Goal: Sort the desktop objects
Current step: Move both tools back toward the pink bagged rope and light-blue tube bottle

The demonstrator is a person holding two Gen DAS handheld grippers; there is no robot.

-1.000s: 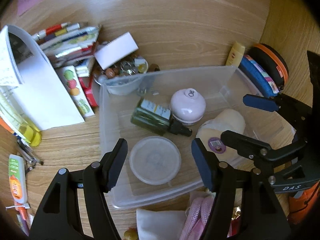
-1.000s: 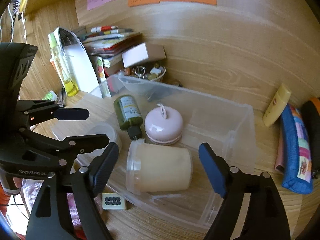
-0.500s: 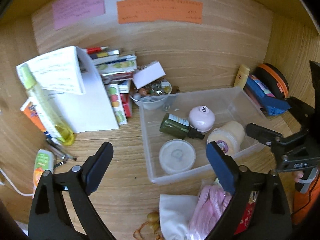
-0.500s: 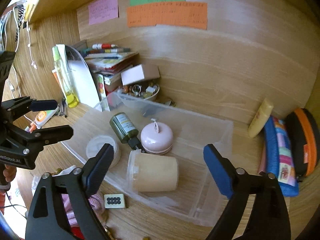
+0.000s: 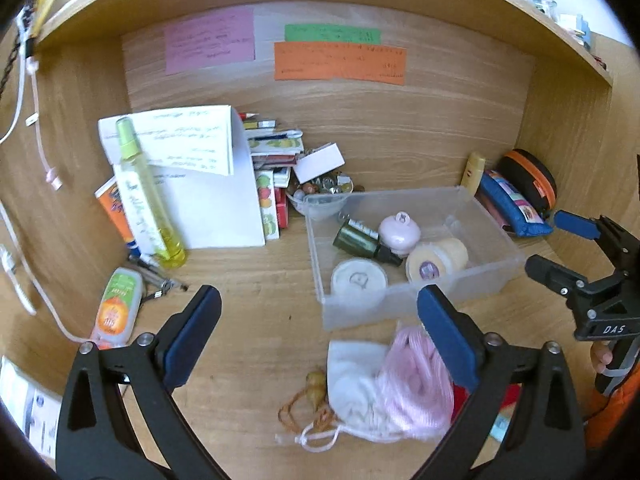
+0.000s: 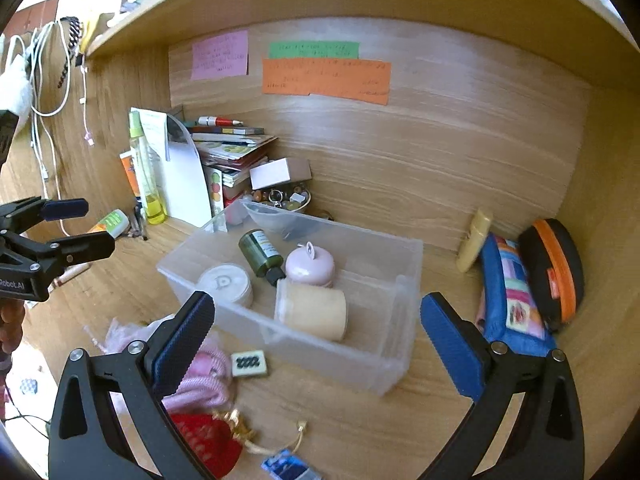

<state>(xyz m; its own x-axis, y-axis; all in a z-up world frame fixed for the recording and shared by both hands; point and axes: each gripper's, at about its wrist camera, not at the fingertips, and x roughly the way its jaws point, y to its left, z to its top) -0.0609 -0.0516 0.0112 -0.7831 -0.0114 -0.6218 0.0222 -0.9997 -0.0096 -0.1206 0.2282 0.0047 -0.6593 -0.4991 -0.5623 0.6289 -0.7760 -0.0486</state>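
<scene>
Wood-grain desk (image 5: 256,280) walled on three sides, with coloured notes stuck to the back panel, holds a clear bin (image 5: 404,308) near its middle. Four things already lie in the bin: a green bottle (image 5: 356,236), a pink round jar (image 5: 400,230), a cream jar (image 5: 438,258) on its side and a white lidded tub (image 5: 359,278). Both tools hang above the desk's near edge; the left gripper (image 5: 318,330) and the right gripper (image 6: 316,334) have just been opening, and each now stands spread wide with nothing between its jaws. The step in hand looks like choosing the next loose item. Nearest are the pink yarn bundle (image 5: 412,376) with a white pouch (image 5: 352,376) just in front of the bin, and a small tile (image 6: 249,363) beside the bin's front wall. For the soft bundle, come down over its thickest part and close on the bulk, not on a trailing cord. For the tile, approach low and square, since its flat shape could slip from the pads. Lift clear of the bin wall before crossing it.
</scene>
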